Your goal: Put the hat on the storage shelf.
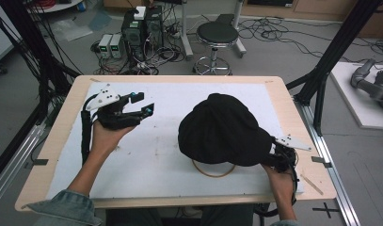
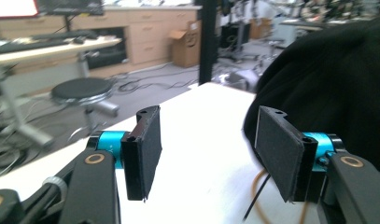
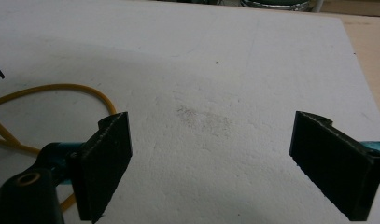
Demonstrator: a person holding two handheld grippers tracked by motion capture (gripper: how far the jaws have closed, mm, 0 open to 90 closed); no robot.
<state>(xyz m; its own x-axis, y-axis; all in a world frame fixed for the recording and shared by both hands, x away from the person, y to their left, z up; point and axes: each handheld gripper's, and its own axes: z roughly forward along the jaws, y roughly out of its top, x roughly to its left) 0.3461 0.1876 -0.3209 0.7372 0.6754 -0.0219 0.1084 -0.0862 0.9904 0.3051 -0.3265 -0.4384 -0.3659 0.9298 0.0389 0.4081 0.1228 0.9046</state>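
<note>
Black cap (image 1: 222, 129) sits right of centre on the white worktop (image 1: 147, 160), crown up, brim toward the person's right; yellow rubber band (image 1: 212, 172) half tucked under its near edge, loop also visible in the right gripper view (image 3: 47, 93) lying flat beside the left-hand pad.

Left gripper (image 1: 141, 104) held up off the worktop at far left, well apart from the cap, jaws spread with nothing between; left gripper view looks past the pads (image 2: 148, 149) at the cap's dark side (image 2: 327, 88). Right gripper (image 1: 278, 157) low at the cap's right near edge, mostly behind the fabric in the high view; jaws wide apart over bare worktop (image 3: 211, 121), empty.

Likely step: getting a grip on the cap or the band. To do it well: bring the left jaws in level toward the cap's left rim, take only fabric edge, not the band under it. Keep the right jaws low and parallel to the surface, slide toward the brim, close only once fabric is fully between pads.

Left forearm angled up-left, palm cradling the gripper from below, wrist tilted back. Right hand (image 1: 279, 181) low near the worktop's front edge, wrist straight.
</note>
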